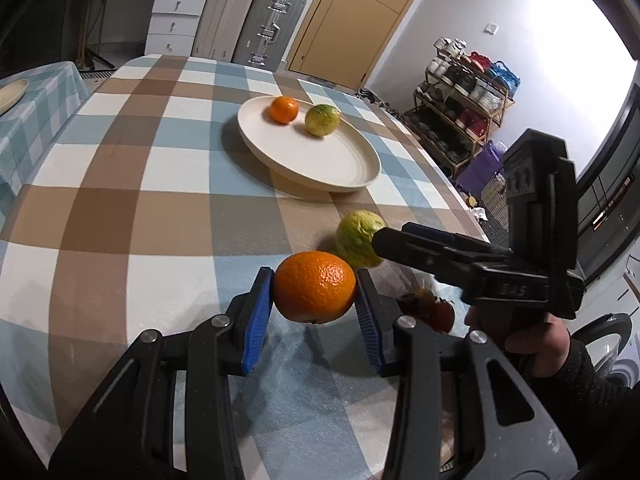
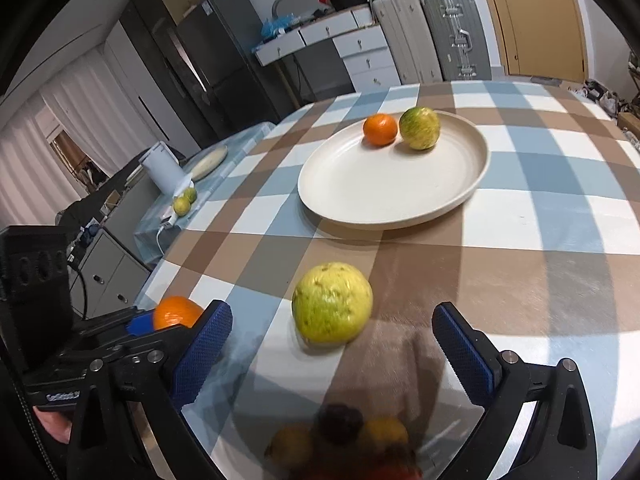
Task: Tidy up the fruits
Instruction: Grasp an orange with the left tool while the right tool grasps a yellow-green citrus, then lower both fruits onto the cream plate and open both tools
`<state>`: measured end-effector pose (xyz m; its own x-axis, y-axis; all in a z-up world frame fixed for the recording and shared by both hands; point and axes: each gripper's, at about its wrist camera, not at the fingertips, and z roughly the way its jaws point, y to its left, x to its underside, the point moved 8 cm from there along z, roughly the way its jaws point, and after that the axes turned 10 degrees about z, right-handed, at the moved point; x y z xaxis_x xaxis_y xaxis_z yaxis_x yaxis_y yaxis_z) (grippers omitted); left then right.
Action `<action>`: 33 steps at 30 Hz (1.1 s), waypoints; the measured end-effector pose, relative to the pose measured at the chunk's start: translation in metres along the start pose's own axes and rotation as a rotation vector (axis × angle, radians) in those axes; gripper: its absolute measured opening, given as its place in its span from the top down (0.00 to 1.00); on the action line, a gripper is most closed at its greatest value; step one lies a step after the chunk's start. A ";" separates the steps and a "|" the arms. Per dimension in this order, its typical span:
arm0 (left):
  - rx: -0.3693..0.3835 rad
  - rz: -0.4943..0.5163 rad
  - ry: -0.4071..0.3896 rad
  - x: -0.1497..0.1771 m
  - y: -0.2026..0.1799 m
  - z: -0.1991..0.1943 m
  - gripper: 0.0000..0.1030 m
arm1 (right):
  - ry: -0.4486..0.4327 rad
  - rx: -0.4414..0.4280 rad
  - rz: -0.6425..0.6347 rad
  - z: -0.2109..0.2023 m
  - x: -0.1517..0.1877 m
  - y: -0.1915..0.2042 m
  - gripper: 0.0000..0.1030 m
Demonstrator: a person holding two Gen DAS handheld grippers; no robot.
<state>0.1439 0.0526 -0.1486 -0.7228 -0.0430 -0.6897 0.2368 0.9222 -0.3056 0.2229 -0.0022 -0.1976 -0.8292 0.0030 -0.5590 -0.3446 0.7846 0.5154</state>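
Checked table [image 1: 120,184]: plate [image 1: 320,168] holds two fruits; left tongs [image 1: 314,304] grip orange [image 1: 314,292], right tongs [image 2: 332,344] wide.

silver suitcase [image 1: 270,26], wooden door [image 1: 352,16], shoe rack [image 1: 460,92], white drawers [image 2: 366,58]

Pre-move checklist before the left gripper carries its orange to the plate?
1. Left gripper clamped on the orange: ok.
2. Free space on the plate beside the small orange and green fruit: ok.
3. Path over the tablecloth to the plate: ok.
4. Right gripper open, around the yellow fruit: ok.
5. Right gripper clear of the left's path: cannot tell.
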 end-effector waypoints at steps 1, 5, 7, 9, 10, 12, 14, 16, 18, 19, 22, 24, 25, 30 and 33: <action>-0.003 -0.003 -0.003 -0.001 0.002 -0.001 0.64 | 0.002 0.007 0.002 0.003 -0.002 0.000 0.01; -0.006 -0.014 -0.009 -0.006 0.007 -0.002 0.64 | 0.010 0.006 -0.002 0.010 -0.006 0.003 0.01; -0.009 -0.017 -0.013 -0.009 0.009 -0.002 0.64 | 0.025 0.003 -0.005 0.015 -0.006 0.004 0.03; -0.015 -0.018 -0.018 -0.012 0.011 -0.002 0.64 | 0.042 0.000 -0.006 0.019 -0.006 0.004 0.07; -0.019 -0.018 -0.021 -0.014 0.012 -0.003 0.64 | 0.050 0.001 -0.007 0.021 -0.005 0.004 0.12; -0.026 -0.015 -0.026 -0.016 0.012 -0.003 0.64 | 0.072 0.020 -0.018 0.025 -0.003 0.003 0.23; -0.033 -0.010 -0.030 -0.020 0.012 -0.004 0.64 | 0.087 0.045 -0.044 0.029 0.000 0.003 0.32; -0.038 -0.008 -0.031 -0.023 0.014 -0.003 0.64 | 0.101 0.045 -0.048 0.032 0.003 0.002 0.51; -0.042 -0.011 -0.034 -0.026 0.014 -0.002 0.64 | 0.103 0.034 -0.031 0.032 0.003 0.000 0.51; -0.043 -0.011 -0.033 -0.027 0.015 -0.001 0.64 | 0.103 0.028 -0.023 0.032 0.002 -0.002 0.52; -0.045 -0.009 -0.036 -0.029 0.016 -0.001 0.64 | 0.104 0.005 0.004 0.029 0.001 -0.005 0.52; -0.047 -0.007 -0.039 -0.033 0.016 0.000 0.64 | 0.091 -0.019 0.014 0.025 -0.002 -0.005 0.52; -0.045 -0.006 -0.039 -0.036 0.017 0.001 0.64 | 0.084 -0.031 0.018 0.022 -0.004 -0.004 0.52; -0.047 0.000 -0.042 -0.053 0.021 0.010 0.64 | 0.043 -0.064 0.038 0.009 -0.016 -0.004 0.52; -0.047 0.006 -0.047 -0.068 0.025 0.017 0.64 | 0.016 -0.098 0.046 -0.001 -0.028 -0.002 0.52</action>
<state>0.2100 0.0719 -0.1202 -0.6902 -0.0544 -0.7215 0.2097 0.9393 -0.2715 0.2464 -0.0041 -0.1826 -0.8515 0.0271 -0.5237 -0.3470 0.7196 0.6015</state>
